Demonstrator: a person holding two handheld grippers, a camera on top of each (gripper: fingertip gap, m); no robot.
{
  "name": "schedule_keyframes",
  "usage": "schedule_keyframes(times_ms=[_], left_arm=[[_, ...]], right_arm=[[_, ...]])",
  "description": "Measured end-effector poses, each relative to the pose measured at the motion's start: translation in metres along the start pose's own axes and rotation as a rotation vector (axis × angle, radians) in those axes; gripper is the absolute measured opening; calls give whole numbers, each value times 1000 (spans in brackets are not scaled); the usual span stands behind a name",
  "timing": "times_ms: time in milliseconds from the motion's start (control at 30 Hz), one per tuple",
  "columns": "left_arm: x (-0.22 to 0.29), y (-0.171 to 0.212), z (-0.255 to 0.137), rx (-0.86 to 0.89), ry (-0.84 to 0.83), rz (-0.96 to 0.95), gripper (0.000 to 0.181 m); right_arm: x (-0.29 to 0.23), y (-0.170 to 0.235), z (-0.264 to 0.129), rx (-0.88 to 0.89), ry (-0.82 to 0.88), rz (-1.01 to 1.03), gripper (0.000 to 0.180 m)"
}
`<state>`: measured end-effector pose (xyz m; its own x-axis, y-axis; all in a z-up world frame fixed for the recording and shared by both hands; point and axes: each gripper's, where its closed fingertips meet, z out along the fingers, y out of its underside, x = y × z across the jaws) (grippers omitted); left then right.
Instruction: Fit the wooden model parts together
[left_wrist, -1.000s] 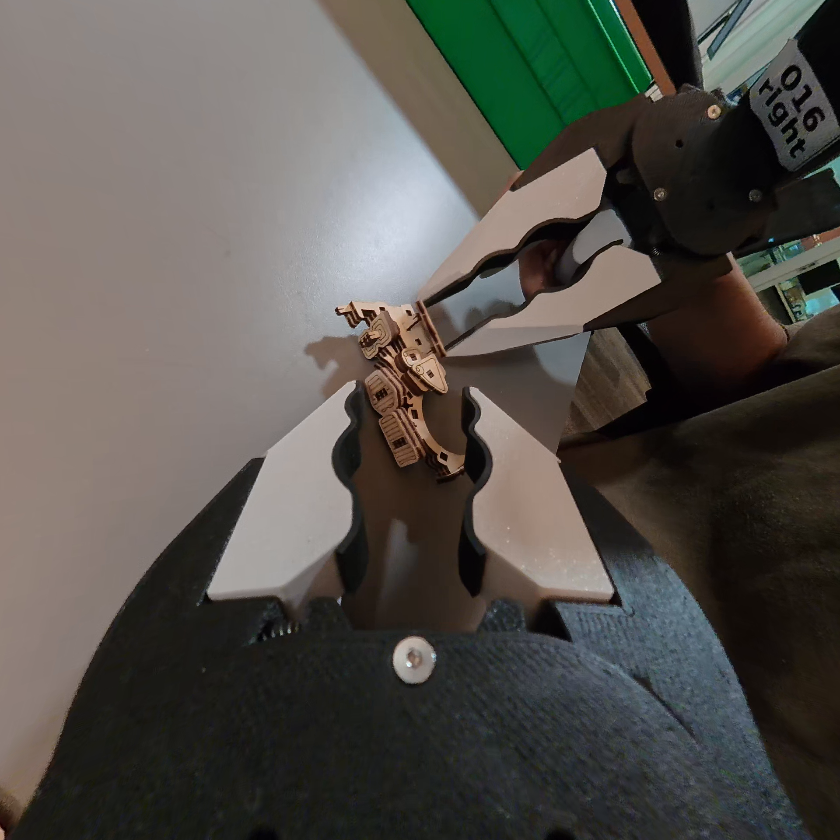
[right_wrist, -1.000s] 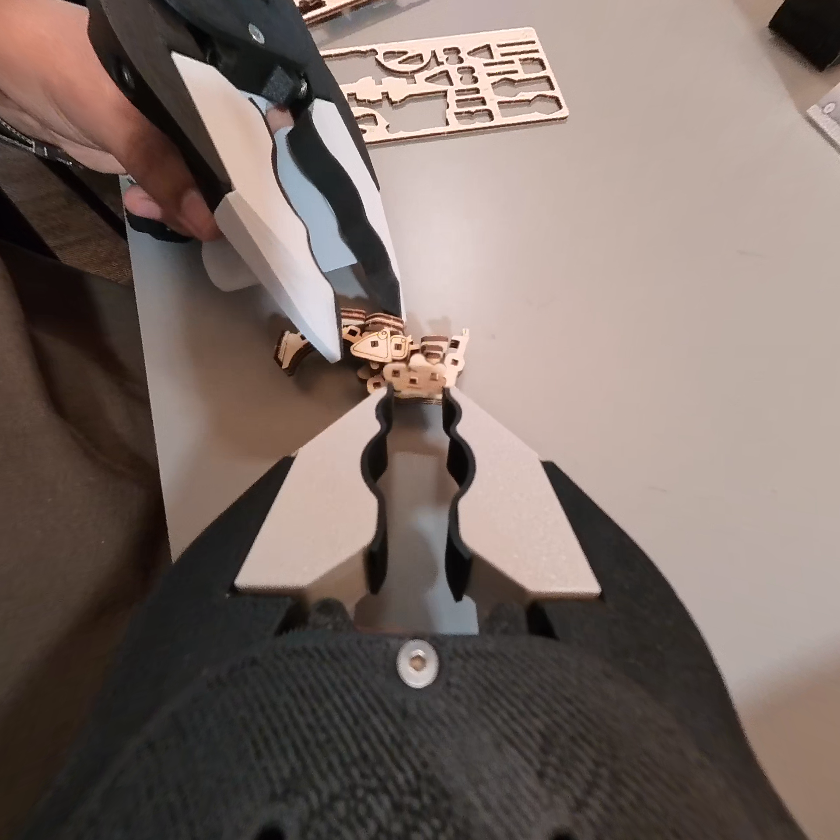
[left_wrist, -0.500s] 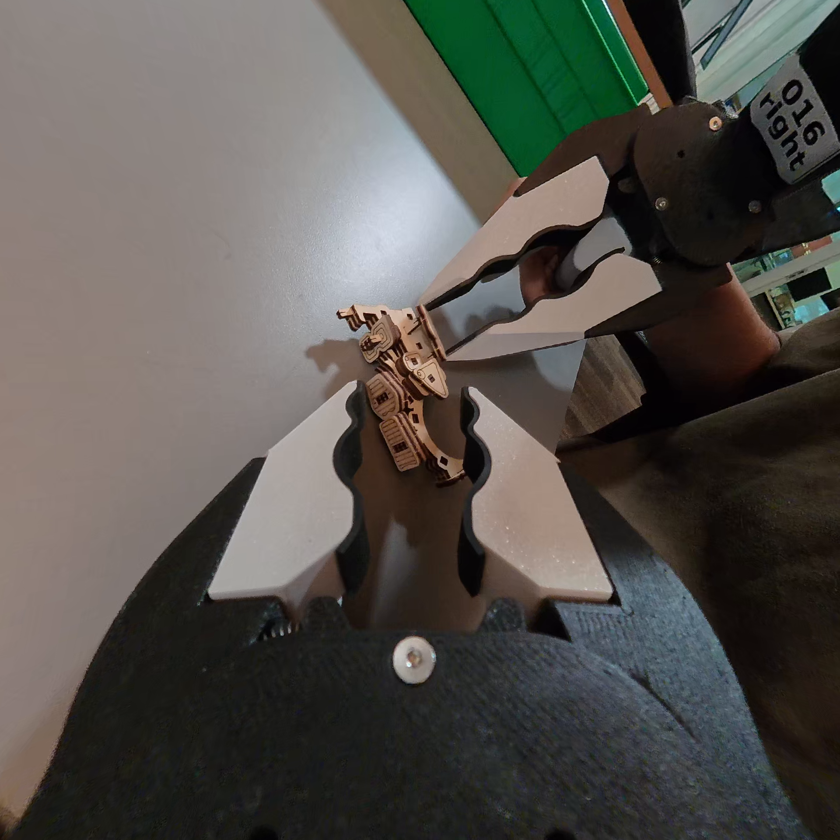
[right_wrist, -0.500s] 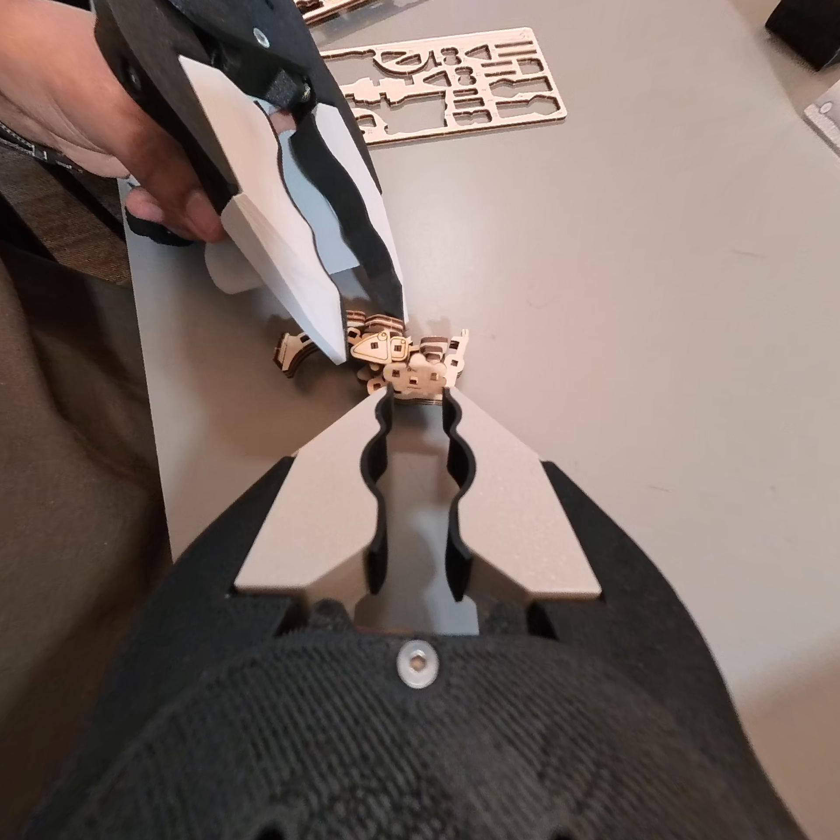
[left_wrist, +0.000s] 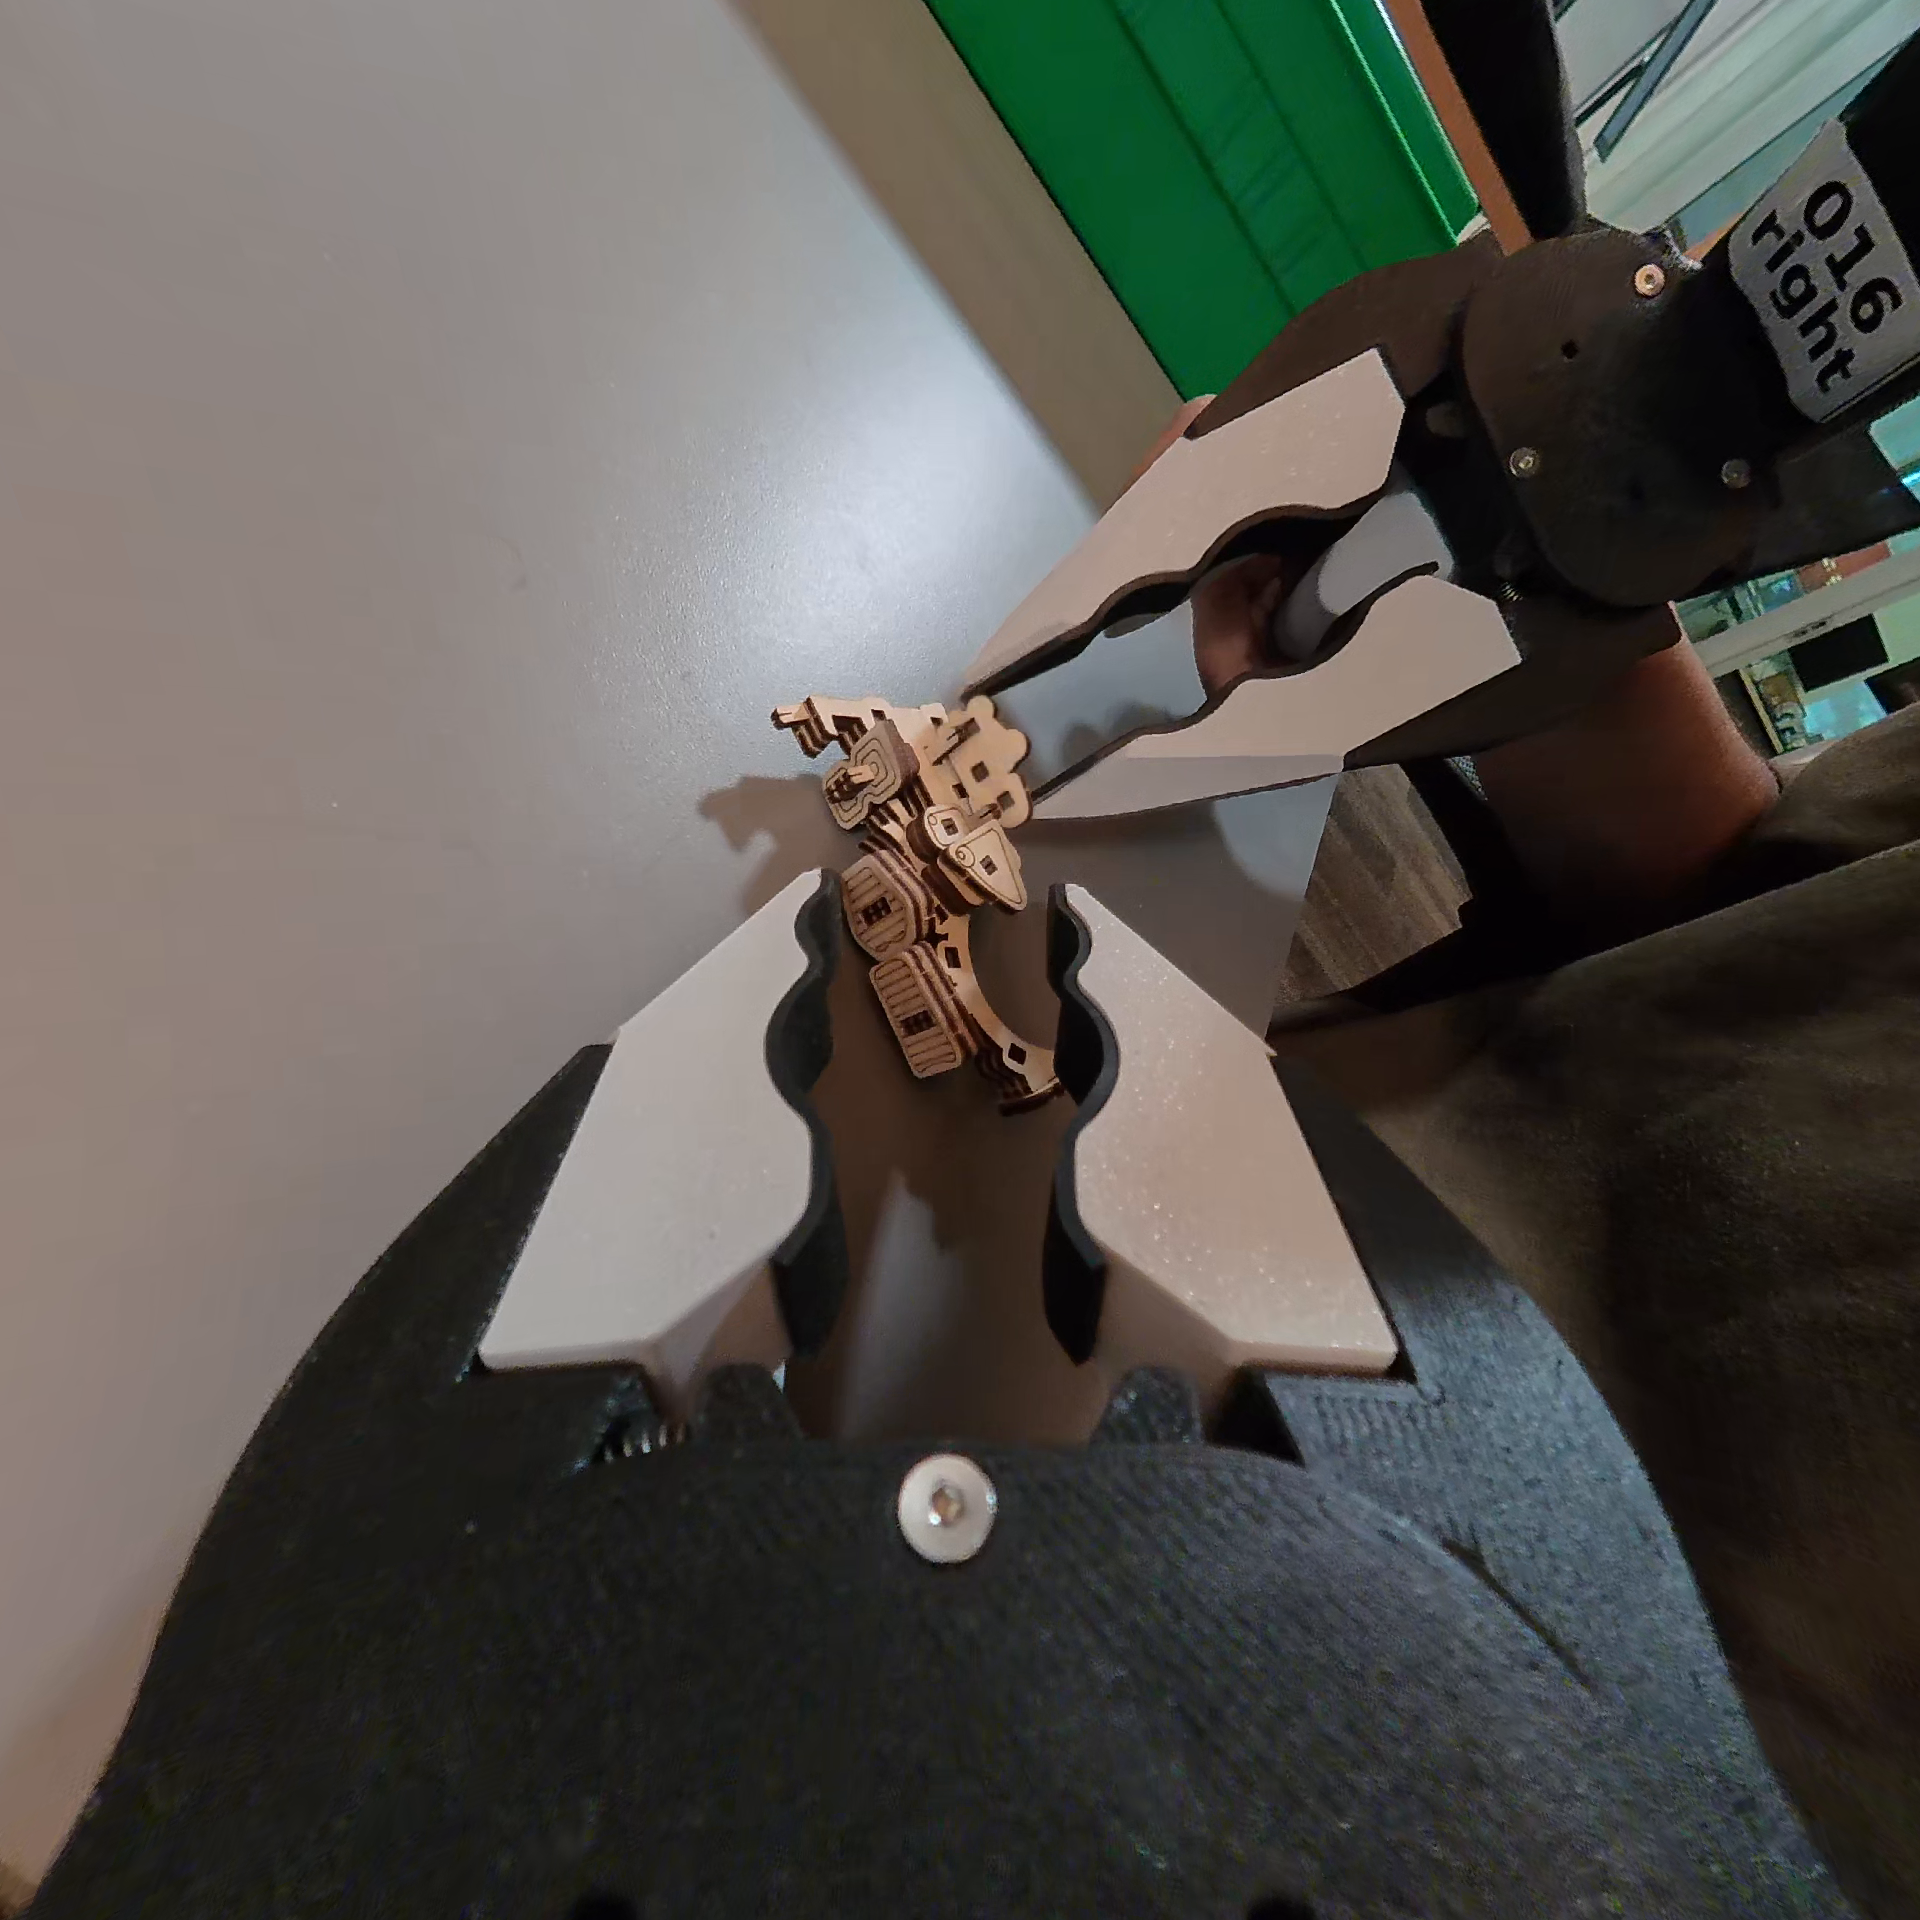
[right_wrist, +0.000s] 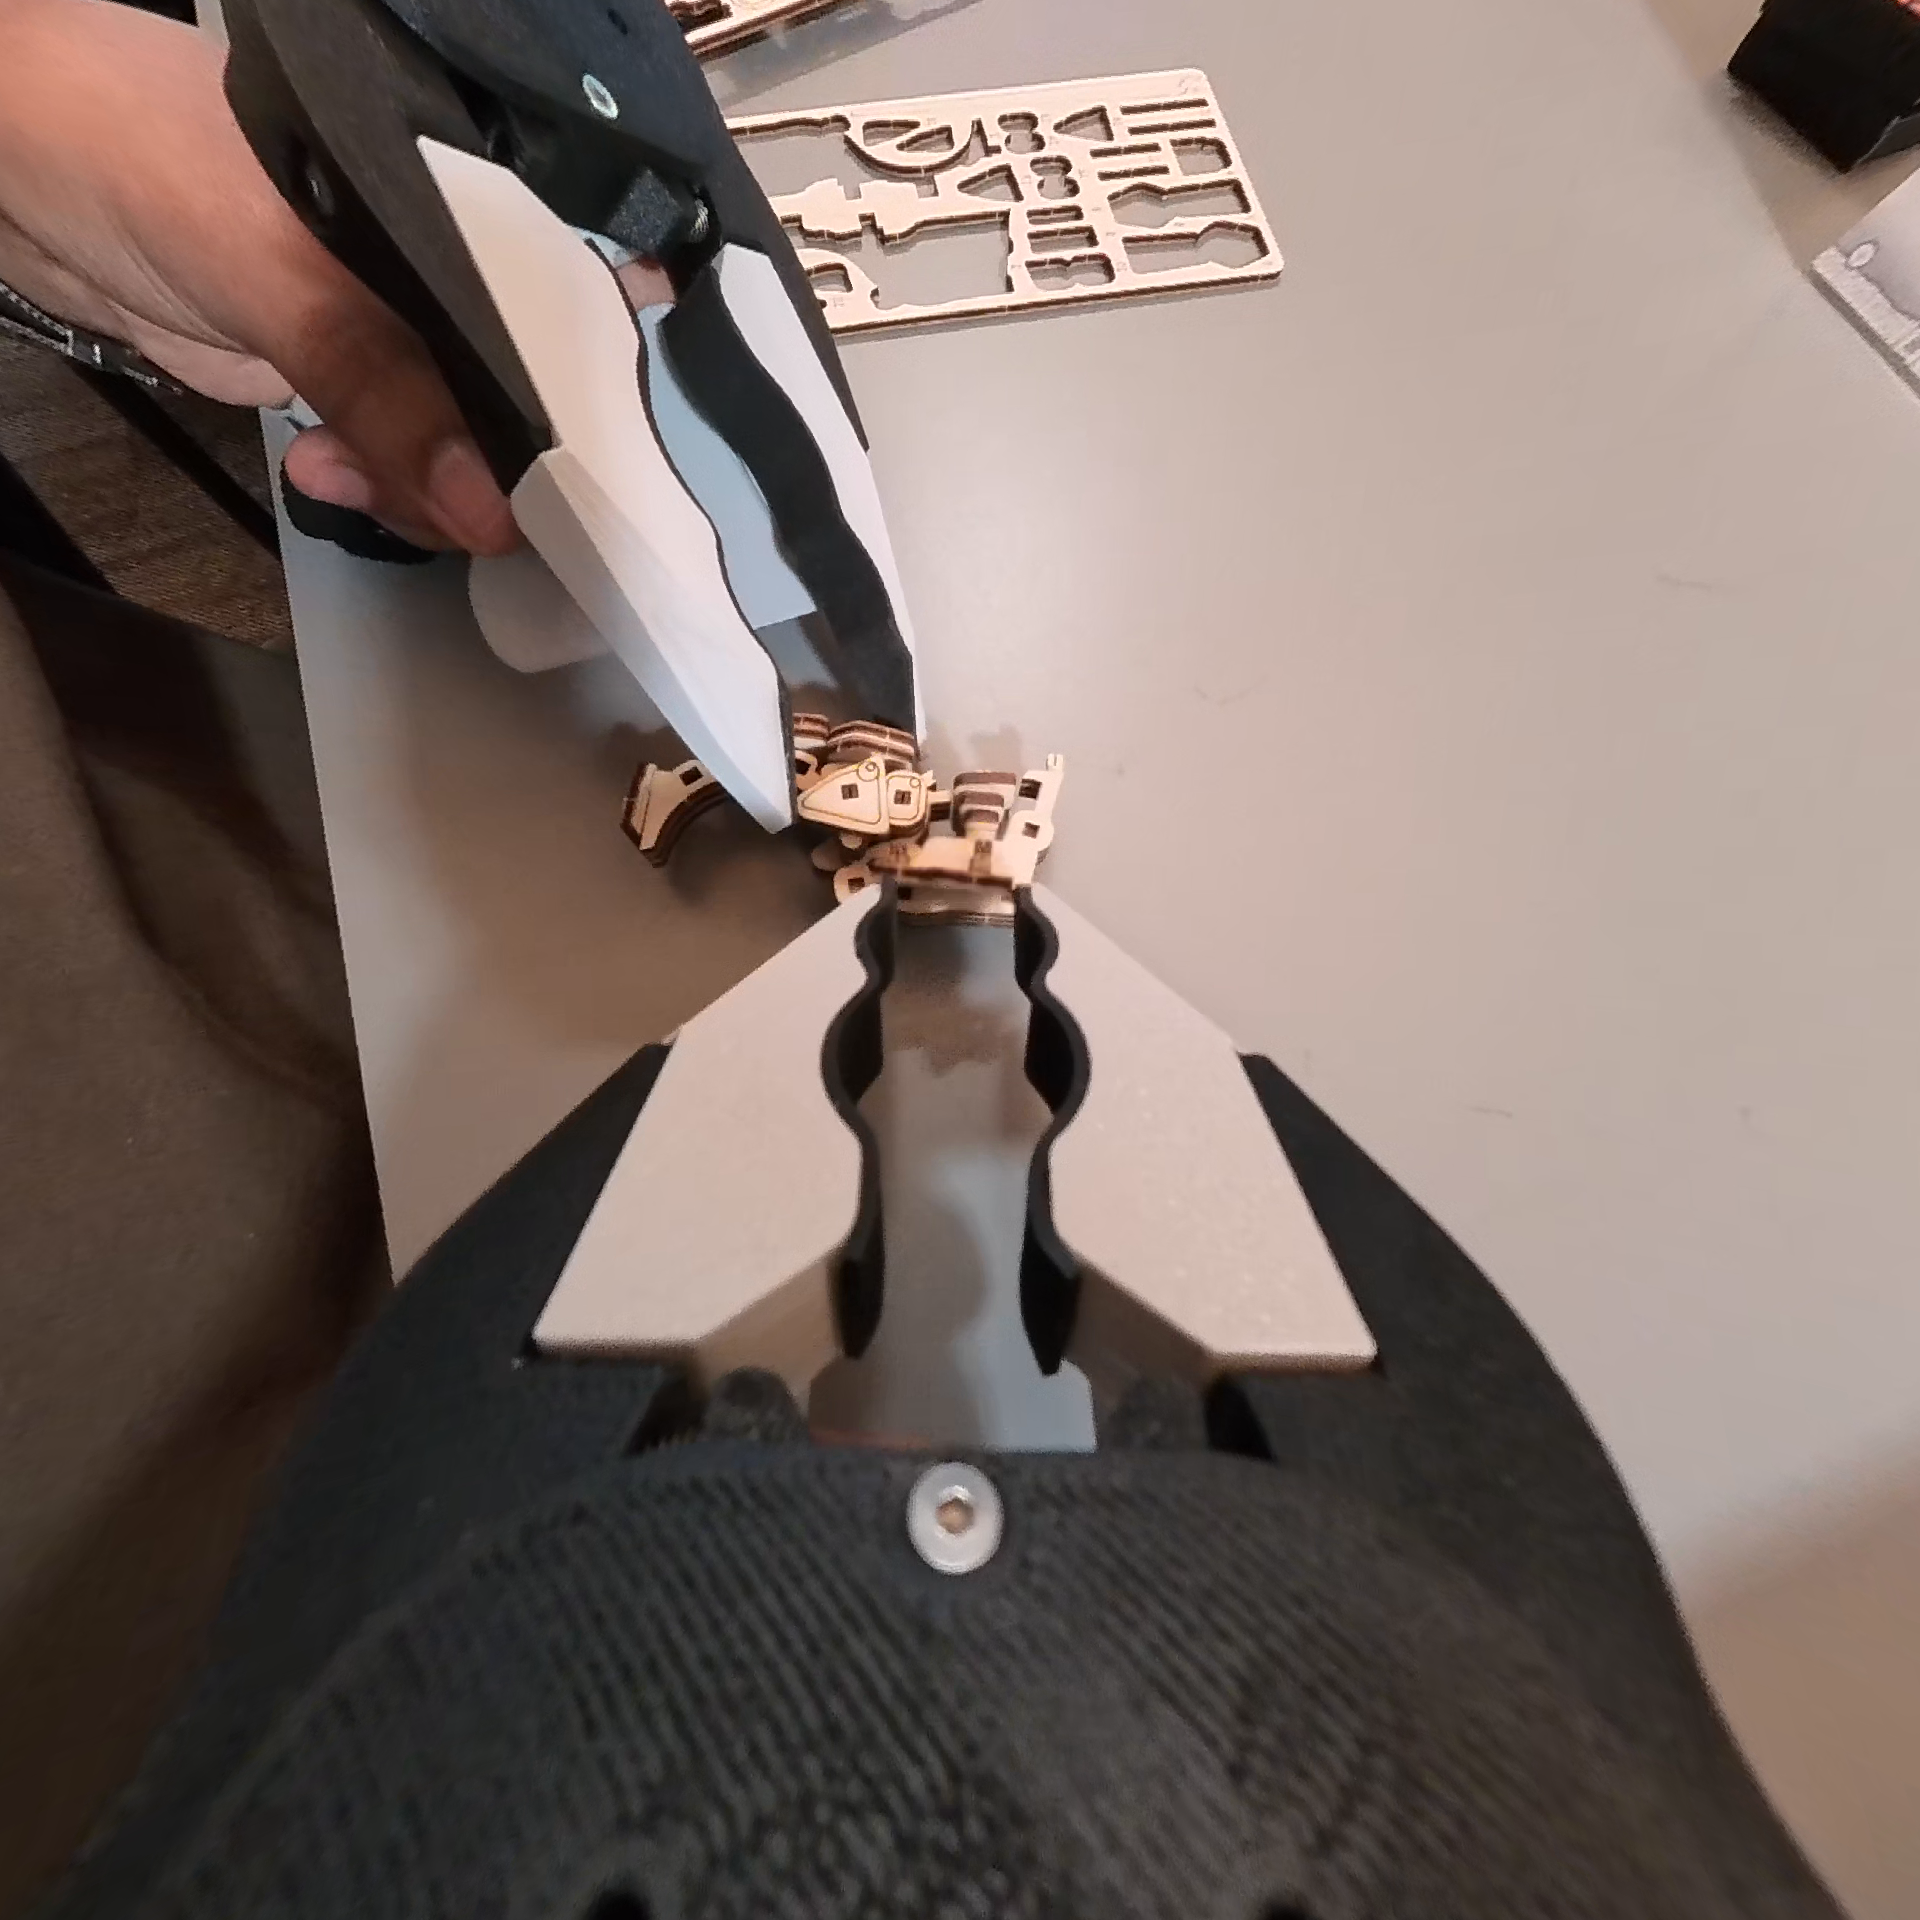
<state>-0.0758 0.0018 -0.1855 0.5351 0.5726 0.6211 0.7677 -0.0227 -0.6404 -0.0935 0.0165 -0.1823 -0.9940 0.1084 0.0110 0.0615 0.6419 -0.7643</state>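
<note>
A small wooden model (left_wrist: 914, 935) of layered laser-cut parts lies on the grey table (right_wrist: 1403, 675) near its edge. My left gripper (left_wrist: 940, 894) straddles the model's curved body, one finger on each side, and appears shut on it. It also shows in the right wrist view (right_wrist: 847, 774), coming from the upper left. My right gripper (right_wrist: 956, 909) is shut on a flat notched wooden piece (right_wrist: 961, 862) at the model's far end. In the left wrist view the right gripper (left_wrist: 1008, 748) comes from the upper right, the flat piece (left_wrist: 982, 764) between its tips.
A punched-out wooden parts sheet (right_wrist: 1039, 208) lies farther back on the table, another sheet's edge (right_wrist: 790, 16) behind it. A black object (right_wrist: 1839, 83) and a white card (right_wrist: 1870, 291) sit at the far right. A person's hand (right_wrist: 208, 260) holds the left gripper. My left and right fingertips are right by each other. Left tips and right tips are each some 30 centimeters from the white card (right_wrist: 1870, 291).
The right gripper has shifted slightly, and the flat piece it holds now shows more of its face in the left wrist view. The left gripper and the model have hardly moved.
</note>
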Motion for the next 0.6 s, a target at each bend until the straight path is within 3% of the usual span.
schedule_keyframes(times_ms=[600], left_arm=[[0, 0, 0, 3, 9, -11, 36]], right_arm=[[1, -8, -2, 49, 2, 12, 15]])
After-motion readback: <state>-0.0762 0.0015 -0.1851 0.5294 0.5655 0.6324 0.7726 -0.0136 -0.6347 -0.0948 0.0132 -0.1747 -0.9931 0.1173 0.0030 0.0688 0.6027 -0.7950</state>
